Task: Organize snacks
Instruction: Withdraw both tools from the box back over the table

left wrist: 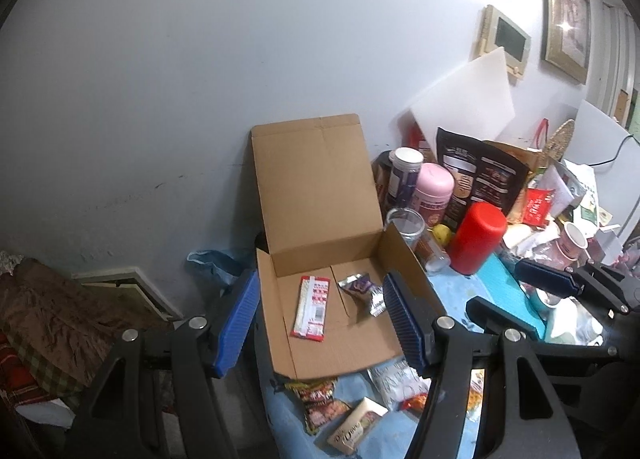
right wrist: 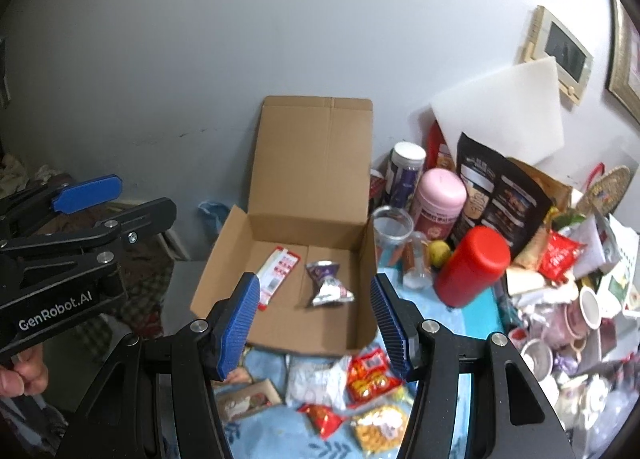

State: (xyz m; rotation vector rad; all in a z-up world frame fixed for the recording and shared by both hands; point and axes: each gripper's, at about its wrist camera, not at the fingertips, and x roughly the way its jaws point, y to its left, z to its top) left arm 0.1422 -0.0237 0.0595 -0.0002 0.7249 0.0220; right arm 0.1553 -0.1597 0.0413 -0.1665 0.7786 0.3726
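Both claws, left (left wrist: 320, 319) and right (right wrist: 314, 323), hang half-open, empty, over the cardboard box (right wrist: 224, 279) at the counter's back edge w/ two snacks inside. Loose packets (right wrist: 368, 375) at the front edge look light, crinkly, prob. slippery; pinch at a sealed end.

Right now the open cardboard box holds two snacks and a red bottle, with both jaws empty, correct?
Not quite. The red bottle stands outside the cardboard box, to its right on the table, as the right wrist view shows. The box does hold two snacks, and both jaws are empty.
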